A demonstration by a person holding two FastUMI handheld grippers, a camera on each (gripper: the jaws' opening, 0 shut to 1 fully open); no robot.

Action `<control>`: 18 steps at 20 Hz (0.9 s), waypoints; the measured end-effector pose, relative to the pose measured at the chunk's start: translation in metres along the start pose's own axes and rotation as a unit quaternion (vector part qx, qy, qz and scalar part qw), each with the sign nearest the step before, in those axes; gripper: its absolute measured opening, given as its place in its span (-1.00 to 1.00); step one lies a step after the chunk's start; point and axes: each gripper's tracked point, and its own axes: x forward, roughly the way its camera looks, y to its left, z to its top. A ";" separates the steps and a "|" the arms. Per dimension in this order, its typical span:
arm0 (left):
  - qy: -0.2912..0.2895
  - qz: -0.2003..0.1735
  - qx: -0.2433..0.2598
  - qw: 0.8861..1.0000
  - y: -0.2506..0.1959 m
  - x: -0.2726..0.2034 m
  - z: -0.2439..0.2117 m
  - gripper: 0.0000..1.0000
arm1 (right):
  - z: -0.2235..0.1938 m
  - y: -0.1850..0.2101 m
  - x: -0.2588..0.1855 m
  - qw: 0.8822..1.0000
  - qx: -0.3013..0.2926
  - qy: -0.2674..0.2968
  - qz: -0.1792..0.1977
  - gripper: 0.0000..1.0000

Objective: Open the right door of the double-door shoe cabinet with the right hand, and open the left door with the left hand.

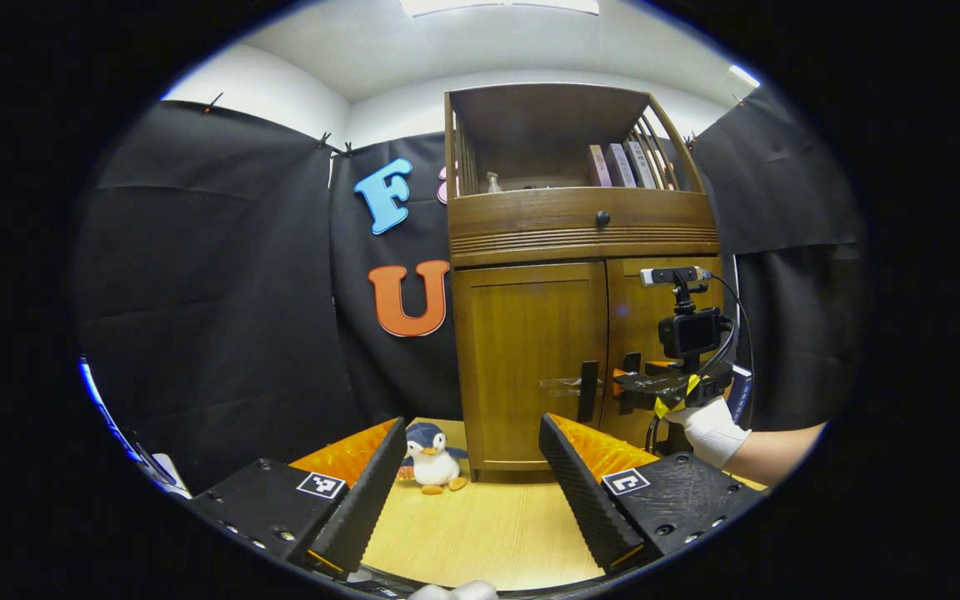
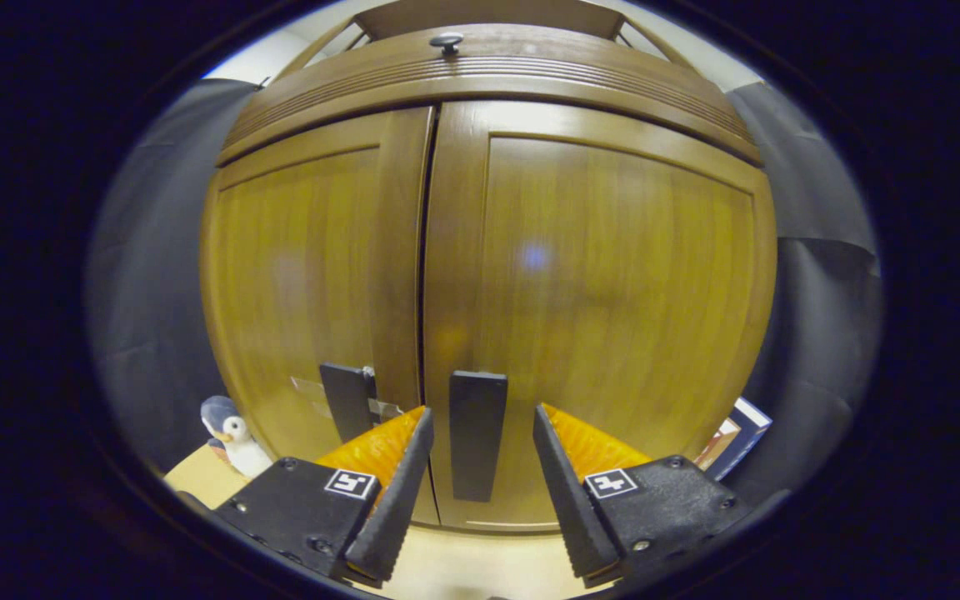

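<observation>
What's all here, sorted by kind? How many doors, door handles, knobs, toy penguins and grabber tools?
Cabinet doors: 2 (left door, right door)
Door handles: 2 (left handle, right handle)
Drawer knob: 1
Plush penguin: 1
Hand-held grippers: 2 (left hand-held gripper, right hand-held gripper)
Total: 8

Shoe cabinet (image 1: 530,233) brown wood, darker brown on top part. Right door (image 2: 613,317) golden brown, streaky grain; left door (image 2: 297,292) same. Door handles (image 2: 477,433) black. Small knob (image 1: 602,218) black. Left gripper (image 1: 472,483) black with orange insides, bumpy ridged pads, black-and-white square tags. Right gripper (image 2: 476,492) same colours. Toy penguin (image 1: 432,458) blue, white, orange feet. Table (image 1: 488,533) pale yellow wood. Glove (image 1: 709,429) white.
</observation>
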 end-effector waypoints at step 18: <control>-0.002 0.008 -0.012 1.000 0.013 -0.008 -0.006 0.92 | -0.018 0.003 0.004 0.999 0.019 0.034 0.027 -0.36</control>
